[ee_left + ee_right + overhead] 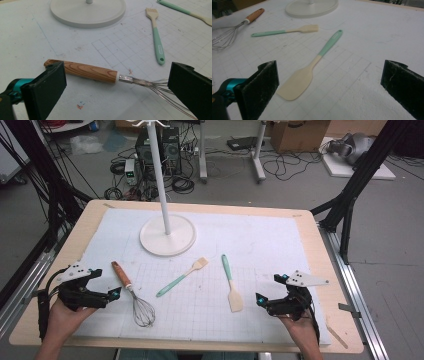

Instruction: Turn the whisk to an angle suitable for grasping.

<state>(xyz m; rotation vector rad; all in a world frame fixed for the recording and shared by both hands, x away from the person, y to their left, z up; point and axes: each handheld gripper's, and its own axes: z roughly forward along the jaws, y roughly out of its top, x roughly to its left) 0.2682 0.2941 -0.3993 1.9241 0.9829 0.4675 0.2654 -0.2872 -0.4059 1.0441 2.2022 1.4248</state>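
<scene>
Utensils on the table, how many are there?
3. The whisk lies at the left near the left tongs, the brush in the middle, and the spatula toward the right. None seem hidden.

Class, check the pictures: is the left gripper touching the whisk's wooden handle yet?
Apart. In the left gripper view the left gripper is open, its jaws wide on either side of the whisk, which lies on the mat beyond them.

whisk (136,297) left | brush (183,276) middle | spatula (232,284) right | stand (167,234) behind
</scene>
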